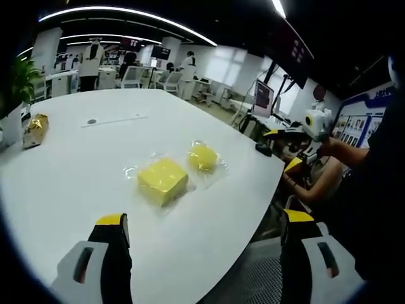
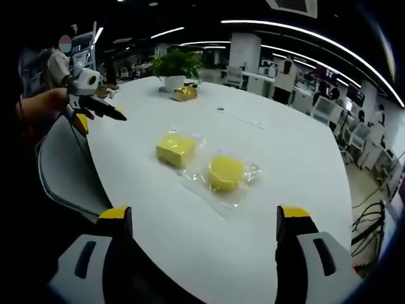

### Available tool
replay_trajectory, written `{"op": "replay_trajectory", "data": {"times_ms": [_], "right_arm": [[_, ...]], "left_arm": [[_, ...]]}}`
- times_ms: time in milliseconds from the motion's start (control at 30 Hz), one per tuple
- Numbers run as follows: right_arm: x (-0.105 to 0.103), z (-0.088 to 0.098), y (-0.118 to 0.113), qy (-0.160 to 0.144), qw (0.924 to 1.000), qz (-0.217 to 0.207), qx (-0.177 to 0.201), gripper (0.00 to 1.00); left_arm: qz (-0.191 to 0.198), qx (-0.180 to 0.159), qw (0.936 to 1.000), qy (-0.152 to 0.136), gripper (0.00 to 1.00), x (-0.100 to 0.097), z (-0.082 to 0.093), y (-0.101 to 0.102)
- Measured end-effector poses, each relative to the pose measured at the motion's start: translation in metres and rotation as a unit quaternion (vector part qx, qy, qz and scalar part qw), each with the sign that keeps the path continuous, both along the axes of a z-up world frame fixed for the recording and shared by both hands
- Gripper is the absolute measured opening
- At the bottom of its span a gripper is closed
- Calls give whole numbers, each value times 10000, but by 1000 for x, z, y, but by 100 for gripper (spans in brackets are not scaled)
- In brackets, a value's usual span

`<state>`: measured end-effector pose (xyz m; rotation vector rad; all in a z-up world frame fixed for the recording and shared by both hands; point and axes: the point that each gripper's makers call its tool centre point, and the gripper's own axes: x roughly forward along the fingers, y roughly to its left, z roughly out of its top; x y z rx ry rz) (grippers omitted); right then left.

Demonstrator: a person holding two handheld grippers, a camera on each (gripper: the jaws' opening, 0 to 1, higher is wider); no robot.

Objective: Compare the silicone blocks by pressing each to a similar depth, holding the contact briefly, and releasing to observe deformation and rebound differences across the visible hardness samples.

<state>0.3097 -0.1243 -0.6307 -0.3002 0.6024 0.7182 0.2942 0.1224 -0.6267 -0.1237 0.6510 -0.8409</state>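
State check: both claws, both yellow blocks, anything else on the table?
left claw: open, off the table, holding nothing
right claw: open, holding nothing
square block: in clear wrap, flat on table, untouched
round block: in clear wrap, beside square block, untouched
gold packet: near potted plant
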Motion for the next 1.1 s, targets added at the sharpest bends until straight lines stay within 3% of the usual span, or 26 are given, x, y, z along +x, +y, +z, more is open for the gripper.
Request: {"op": "replay_trajectory", "data": {"times_ms": [367,467,733,833,900,967,1100], "right_arm": [[1,1,0,-20,10000,-5,22,83],[1,1,-1,-17,10000,-5,14,81],[2,-1,-5,19,10000,-57,10,79],[2,-1,-6,24,10000,-65,8,78],[3,0,-7,5,9999,-98,45,78],[3,-1,-9,16,9999,-121,34,77],[4,-1,-14,23,9998,-198,26,76]], "left_arm": [[165,-125,9996,197,99,12,-7,4],[347,-112,9983,450,98,23,-13,9],[531,-300,9959,670,93,59,-17,14],[787,-616,9910,895,90,75,-17,14],[1086,-979,9825,1158,87,89,-19,15],[1272,-1196,9768,1244,85,103,-22,17],[1364,-1050,9753,1386,81,118,-40,21]]}}
